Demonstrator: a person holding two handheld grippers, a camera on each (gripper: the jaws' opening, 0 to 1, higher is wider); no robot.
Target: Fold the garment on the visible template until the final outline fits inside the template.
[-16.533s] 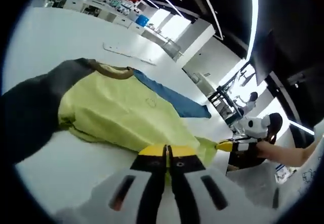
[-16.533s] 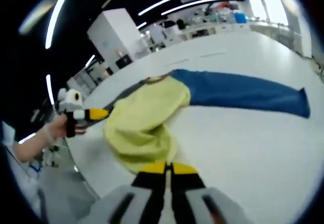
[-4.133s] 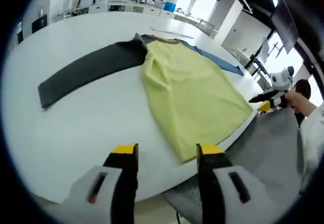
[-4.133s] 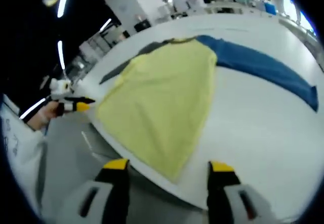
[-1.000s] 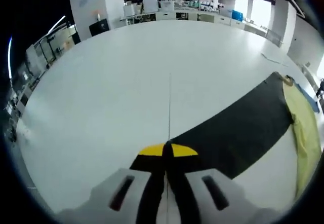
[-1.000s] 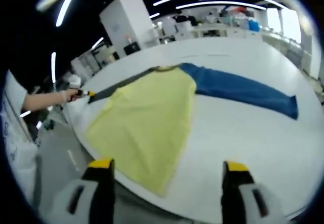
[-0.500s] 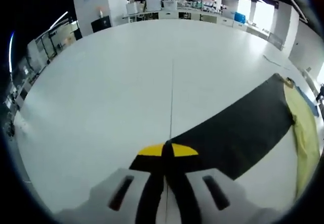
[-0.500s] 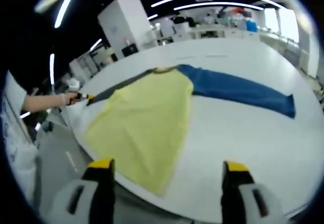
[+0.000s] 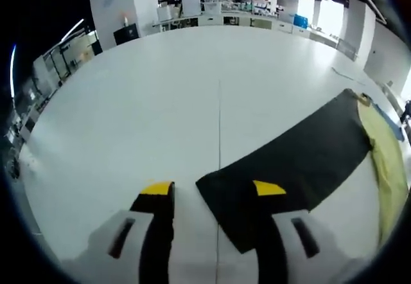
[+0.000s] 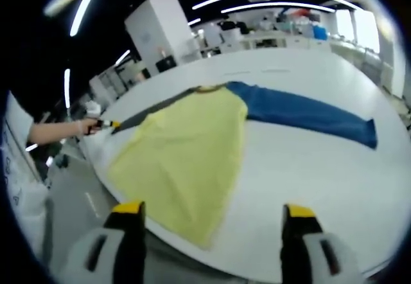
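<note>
In the left gripper view, the left claw (image 9: 213, 191) hangs low over the white surface (image 9: 160, 97) with its 2 yellow-tipped jaws spread apart and nothing between them. The cuff end of the black sleeve (image 9: 292, 162) lies flat on the surface just ahead of the jaws, nearer the right jaw, with its corner reaching in between the 2 tips. The sleeve runs away to the upper right, where it meets the brown collar (image 9: 363, 99) and the yellow body (image 9: 389, 168) of the garment. A sliver of blue sleeve (image 9: 388, 115) shows beyond the collar. A thin straight seam line (image 9: 219, 114) crosses the surface from the far side toward the jaws.

In the right gripper view, the right claw (image 10: 212, 214) is held off the near edge of the surface (image 10: 308, 168), its 2 jaws wide apart and empty. The garment (image 10: 186, 152) lies spread flat: the yellow body reaches to the near edge, the blue sleeve (image 10: 308, 118) stretches out to the right, and the black sleeve (image 10: 154, 112) runs left. At the black sleeve's far end, a person's hand (image 10: 78, 127) holds the left claw (image 10: 110, 124). Benches and shelves stand in the background under ceiling light strips.
</note>
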